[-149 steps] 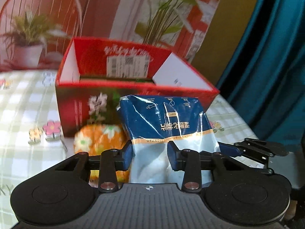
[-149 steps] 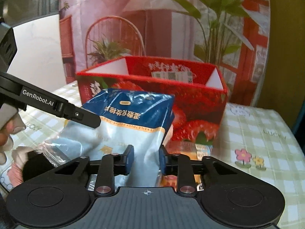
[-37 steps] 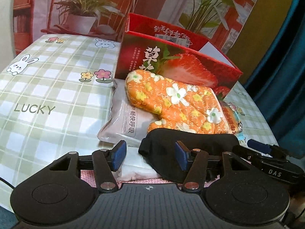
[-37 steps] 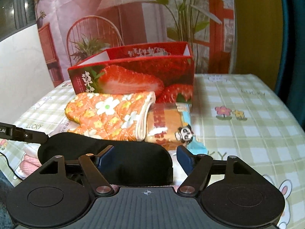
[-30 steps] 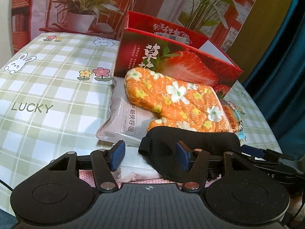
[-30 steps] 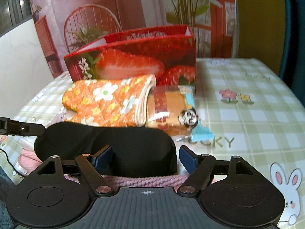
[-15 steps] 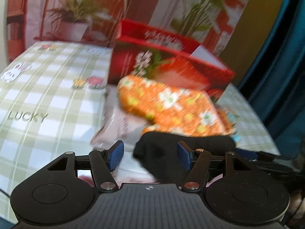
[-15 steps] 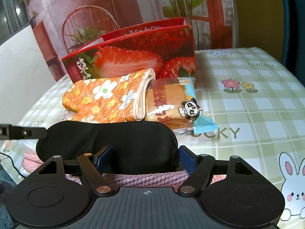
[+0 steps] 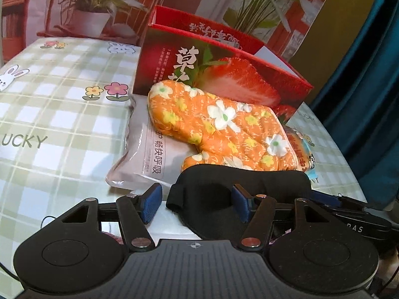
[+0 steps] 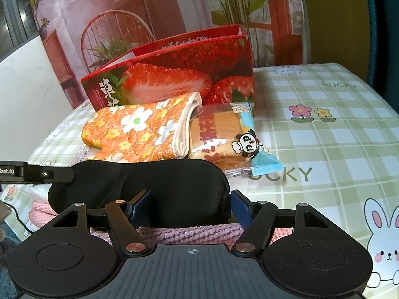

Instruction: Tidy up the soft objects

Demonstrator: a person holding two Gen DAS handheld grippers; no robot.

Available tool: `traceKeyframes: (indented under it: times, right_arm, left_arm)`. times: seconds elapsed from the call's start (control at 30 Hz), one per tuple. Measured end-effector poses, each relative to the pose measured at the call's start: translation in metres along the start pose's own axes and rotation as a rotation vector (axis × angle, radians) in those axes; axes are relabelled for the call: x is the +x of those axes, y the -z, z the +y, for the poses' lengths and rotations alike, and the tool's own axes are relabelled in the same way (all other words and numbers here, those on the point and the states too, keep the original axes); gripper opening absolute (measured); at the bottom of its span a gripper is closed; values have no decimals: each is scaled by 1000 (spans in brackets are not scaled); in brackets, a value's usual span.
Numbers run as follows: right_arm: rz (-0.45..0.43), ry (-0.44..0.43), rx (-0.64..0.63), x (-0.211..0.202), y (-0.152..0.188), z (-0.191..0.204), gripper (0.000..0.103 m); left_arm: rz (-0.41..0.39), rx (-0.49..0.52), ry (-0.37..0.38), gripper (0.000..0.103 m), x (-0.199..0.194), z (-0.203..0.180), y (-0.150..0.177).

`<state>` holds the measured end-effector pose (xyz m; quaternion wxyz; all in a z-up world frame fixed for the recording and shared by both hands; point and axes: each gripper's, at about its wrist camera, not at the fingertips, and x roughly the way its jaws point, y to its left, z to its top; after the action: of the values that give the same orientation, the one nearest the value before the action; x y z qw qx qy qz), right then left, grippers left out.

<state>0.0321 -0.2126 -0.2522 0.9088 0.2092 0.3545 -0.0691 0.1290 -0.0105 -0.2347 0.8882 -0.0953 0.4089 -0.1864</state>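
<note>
1. Left gripper: fingers spread, straddling the left end of the black eye mask, pinching nothing.
2. Grey-pink pouch: flat on the checked tablecloth, left of the mask, partly under the mitt.
3. Orange floral oven mitt: just behind the mask, in front of the red strawberry box.
4. Packaged bread: behind the mask's right end, beside the mitt's cuff.
5. Pink knit item: beneath the mask.
6. Right gripper: fingers wide apart, flanking the mask's right end, gripping nothing.
</note>
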Motion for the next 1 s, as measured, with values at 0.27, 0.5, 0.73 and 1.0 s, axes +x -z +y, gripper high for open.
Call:
traceKeyframes:
  times: [0.27, 0.5, 0.73, 1.0]
  right_arm:
    - [-23, -11, 10, -3, -1, 0, 61]
    - [-138, -36, 20, -34, -11, 4, 43]
    - [-167, -74, -16, -44, -14, 10, 31]
    - [-132, -50, 16, -31, -9, 3, 42]
  left_arm:
    - [-67, 45, 56, 42, -23, -11, 1]
    - [-147, 79, 73, 25, -43, -19, 3]
    - [-119, 54, 45, 23, -39, -12, 4]
    - [-61, 41, -24, 23, -25, -4, 5]
